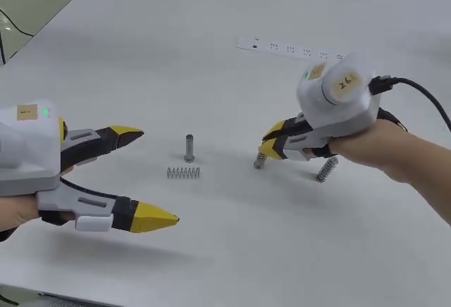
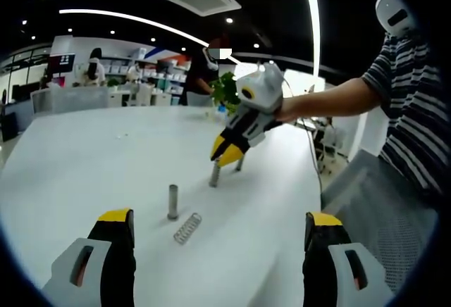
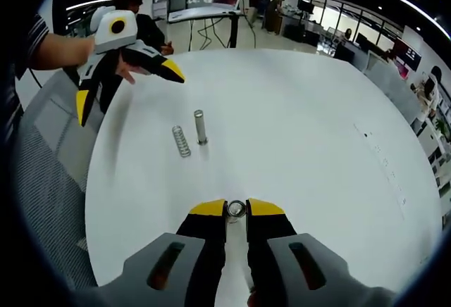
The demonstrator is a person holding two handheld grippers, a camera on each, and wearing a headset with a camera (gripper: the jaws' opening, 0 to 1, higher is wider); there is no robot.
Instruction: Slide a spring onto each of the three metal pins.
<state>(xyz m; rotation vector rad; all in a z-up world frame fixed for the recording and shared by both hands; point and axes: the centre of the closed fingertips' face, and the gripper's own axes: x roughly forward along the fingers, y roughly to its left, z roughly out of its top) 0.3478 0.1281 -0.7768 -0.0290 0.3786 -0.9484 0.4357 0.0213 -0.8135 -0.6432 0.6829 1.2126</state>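
A bare metal pin (image 1: 189, 148) stands upright on the white table (image 1: 232, 251), and a loose spring (image 1: 183, 172) lies flat just in front of it. My left gripper (image 1: 151, 175) is open to their left, holding nothing; its view shows the pin (image 2: 173, 202) and spring (image 2: 187, 227) ahead between the wide jaws. My right gripper (image 1: 271, 146) is shut on the top of a tilted pin wearing a spring (image 1: 261, 159), seen end-on as a metal ring (image 3: 236, 208) between its tips. Another spring-covered pin (image 1: 326, 169) leans just right of it.
A white power strip (image 1: 292, 50) lies at the far side of the table, and a black cable (image 1: 423, 96) runs off the right gripper. An office with several people stands in the background of the left gripper view.
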